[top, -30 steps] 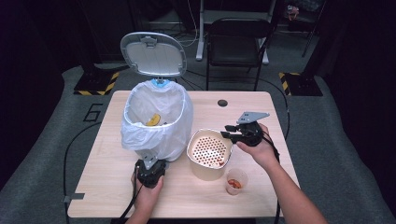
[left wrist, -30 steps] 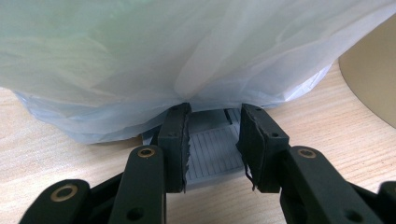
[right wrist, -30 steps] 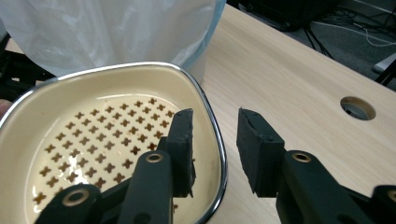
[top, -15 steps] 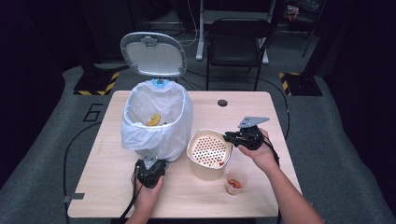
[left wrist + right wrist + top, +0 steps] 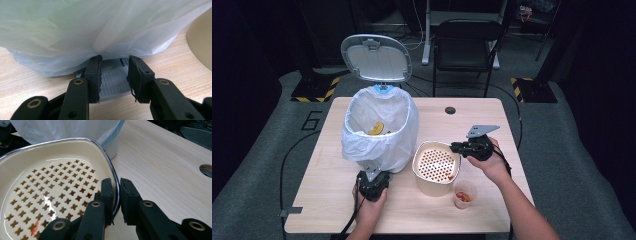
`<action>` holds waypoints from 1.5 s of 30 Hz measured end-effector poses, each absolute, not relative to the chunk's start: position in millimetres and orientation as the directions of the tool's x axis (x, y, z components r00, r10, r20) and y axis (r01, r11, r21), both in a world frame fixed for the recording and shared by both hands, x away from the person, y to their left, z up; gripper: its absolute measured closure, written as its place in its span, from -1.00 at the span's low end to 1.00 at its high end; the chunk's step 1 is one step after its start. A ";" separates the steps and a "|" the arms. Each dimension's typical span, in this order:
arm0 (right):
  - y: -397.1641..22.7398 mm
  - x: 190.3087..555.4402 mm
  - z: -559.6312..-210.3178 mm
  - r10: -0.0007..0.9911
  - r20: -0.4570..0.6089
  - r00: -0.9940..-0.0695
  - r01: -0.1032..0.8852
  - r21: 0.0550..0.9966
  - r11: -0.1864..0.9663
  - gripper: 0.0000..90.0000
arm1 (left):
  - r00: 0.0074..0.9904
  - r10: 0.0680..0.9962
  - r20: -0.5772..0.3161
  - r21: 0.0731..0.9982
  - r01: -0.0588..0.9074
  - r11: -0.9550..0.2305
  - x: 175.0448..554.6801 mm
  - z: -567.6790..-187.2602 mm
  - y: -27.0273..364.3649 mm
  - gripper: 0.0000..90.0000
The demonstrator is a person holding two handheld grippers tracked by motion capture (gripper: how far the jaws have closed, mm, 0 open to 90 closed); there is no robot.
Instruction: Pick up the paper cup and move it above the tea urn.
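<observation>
My left gripper (image 5: 113, 75) clamps the grey ribbed pedal (image 5: 113, 81), propping the bag-lined white bin's (image 5: 379, 127) lid open. My right gripper (image 5: 116, 200), jaws just closing, pinches the cream perforated basket's (image 5: 50, 190) rim for tipping.

High view: fixed overhead, looks forward and down on the whole worktop (image 5: 332, 210), forearms entering at the bottom edge. Left tool (image 5: 113, 76) view: very close and low, facing the bin's (image 5: 75, 35) white bag, which covers the upper frame. Right tool (image 5: 116, 200) view: close, angled down along the perforated basket's (image 5: 50, 190) rim. Shared by all: bag, basket (image 5: 436, 162), worktop.
</observation>
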State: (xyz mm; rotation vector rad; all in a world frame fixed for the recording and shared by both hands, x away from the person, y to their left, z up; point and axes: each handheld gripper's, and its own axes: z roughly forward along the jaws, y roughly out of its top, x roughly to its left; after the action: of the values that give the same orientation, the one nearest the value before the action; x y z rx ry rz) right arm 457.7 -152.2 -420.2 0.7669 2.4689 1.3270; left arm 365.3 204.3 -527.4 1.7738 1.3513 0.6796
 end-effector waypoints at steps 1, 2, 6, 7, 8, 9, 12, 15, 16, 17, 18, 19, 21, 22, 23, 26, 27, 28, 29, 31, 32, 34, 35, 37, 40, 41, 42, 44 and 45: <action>-152.2 457.8 -420.2 0.545 0.039 -0.837 0.333 0.827 0.453 0.81 | 0.289 0.956 -0.045 0.837 0.533 -0.122 365.3 -527.4 204.3 0.40; -152.0 457.7 -420.1 0.541 0.038 -0.840 0.329 0.828 0.454 0.81 | 0.289 0.956 -0.045 0.837 0.534 -0.122 365.3 -527.4 204.3 0.40; -152.8 456.1 -420.0 0.538 0.038 -0.842 0.327 0.830 0.452 0.67 | 0.285 0.957 -0.047 0.840 0.530 -0.116 365.5 -527.8 204.0 0.40; -153.1 455.0 -419.6 0.548 0.043 -0.835 0.333 0.834 0.441 0.54 | 0.287 0.957 -0.046 0.840 0.530 -0.119 365.5 -527.8 204.1 0.40; -153.5 453.8 -418.6 0.556 0.046 -0.830 0.336 0.838 0.431 0.47 | 0.288 0.957 -0.044 0.839 0.530 -0.121 365.5 -527.7 204.3 0.40; -155.2 451.5 -416.4 0.561 0.050 -0.826 0.335 0.845 0.418 0.37 | 0.287 0.957 -0.046 0.840 0.530 -0.118 365.5 -527.8 204.1 0.40; -158.7 444.7 -410.0 0.576 0.057 -0.816 0.338 0.855 0.394 0.21 | 0.289 0.956 -0.045 0.840 0.529 -0.120 365.6 -527.7 204.3 0.40; -163.2 434.9 -403.4 0.574 0.055 -0.817 0.327 0.864 0.384 0.10 | 0.289 0.956 -0.047 0.841 0.528 -0.118 365.7 -527.8 204.2 0.40; -164.8 431.4 -401.6 0.578 0.056 -0.814 0.329 0.865 0.379 0.07 | 0.289 0.956 -0.047 0.842 0.527 -0.118 365.7 -527.9 204.2 0.40; -166.7 428.0 -400.1 0.579 0.057 -0.813 0.326 0.869 0.373 0.04 | 0.288 0.956 -0.048 0.842 0.527 -0.117 365.7 -527.9 204.2 0.40; -168.6 424.8 -399.0 0.575 0.056 -0.816 0.319 0.873 0.368 0.01 | 0.288 0.957 -0.049 0.842 0.527 -0.116 365.7 -527.9 204.1 0.40; -170.3 420.7 -398.2 0.577 0.058 -0.815 0.322 0.873 0.366 -0.04 | 0.288 0.956 -0.049 0.842 0.527 -0.115 365.7 -527.9 204.0 0.40; -173.4 411.5 -397.8 0.578 0.036 -0.815 0.310 0.870 0.384 -0.09 | 0.295 0.955 -0.040 0.837 0.532 -0.129 365.5 -527.5 204.9 0.40; -174.7 407.5 -398.2 0.576 0.027 -0.817 0.306 0.867 0.393 -0.12 | 0.296 0.954 -0.039 0.837 0.532 -0.130 365.5 -527.4 205.0 0.40; -175.6 403.7 -399.0 0.574 0.027 -0.818 0.307 0.865 0.397 -0.14 | 0.296 0.954 -0.039 0.837 0.532 -0.131 365.5 -527.4 205.0 0.40; -179.1 393.1 -401.7 0.574 0.025 -0.819 0.306 0.865 0.399 -0.20 | 0.292 0.955 -0.043 0.839 0.530 -0.124 365.6 -527.6 204.6 0.40; -180.8 389.6 -402.8 0.573 0.031 -0.819 0.310 0.864 0.397 -0.21 | 0.293 0.955 -0.042 0.839 0.530 -0.126 365.6 -527.6 204.8 0.40; -182.3 386.7 -404.1 0.573 0.029 -0.819 0.308 0.864 0.398 -0.23 | 0.292 0.955 -0.046 0.838 0.532 -0.122 365.5 -527.4 204.6 0.40; -183.4 383.9 -405.6 0.572 0.032 -0.819 0.309 0.866 0.394 -0.26 | 0.291 0.956 -0.047 0.839 0.531 -0.120 365.6 -527.5 204.4 0.40; -185.1 378.6 -408.9 0.570 0.040 -0.821 0.315 0.864 0.393 -0.31 | 0.292 0.955 -0.046 0.838 0.531 -0.122 365.6 -527.4 204.6 0.40; -185.7 375.8 -410.7 0.568 0.038 -0.822 0.314 0.863 0.395 -0.33 | 0.292 0.955 -0.046 0.838 0.532 -0.123 365.6 -527.4 204.6 0.40; -186.1 369.8 -414.4 0.570 0.036 -0.821 0.315 0.861 0.399 -0.38 | 0.291 0.956 -0.047 0.838 0.532 -0.120 365.6 -527.5 204.4 0.40; -186.3 367.1 -416.7 0.568 0.041 -0.822 0.317 0.861 0.398 -0.41 | 0.291 0.956 -0.047 0.838 0.532 -0.120 365.6 -527.5 204.5 0.40; -186.6 362.3 -420.7 0.567 0.040 -0.822 0.316 0.861 0.398 -0.45 | 0.290 0.956 -0.048 0.839 0.532 -0.120 365.6 -527.5 204.4 0.40; -186.5 355.7 -429.2 0.561 0.057 -0.826 0.324 0.861 0.391 -0.48 | 0.290 0.956 -0.048 0.839 0.531 -0.120 365.6 -527.5 204.4 0.40; -185.8 353.1 -433.4 0.562 0.059 -0.825 0.331 0.857 0.395 -0.50 | 0.290 0.956 -0.048 0.839 0.531 -0.119 365.6 -527.5 204.4 0.40; -185.2 351.7 -436.7 0.559 0.060 -0.827 0.334 0.853 0.402 -0.51 | 0.289 0.956 -0.048 0.839 0.531 -0.118 365.6 -527.6 204.3 0.40; -183.9 349.2 -443.5 0.550 0.071 -0.832 0.342 0.847 0.408 -0.55 | 0.289 0.956 -0.048 0.839 0.531 -0.119 365.6 -527.6 204.3 0.40; -183.5 348.0 -445.1 0.550 0.074 -0.832 0.346 0.844 0.410 -0.56 | 0.289 0.956 -0.048 0.840 0.530 -0.118 365.6 -527.6 204.3 0.40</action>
State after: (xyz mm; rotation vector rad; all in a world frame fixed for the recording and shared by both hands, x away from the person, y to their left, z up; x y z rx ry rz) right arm 348.0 -183.5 -445.1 0.7912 2.4496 1.3886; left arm 365.6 204.3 -527.6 1.7682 1.3488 0.6793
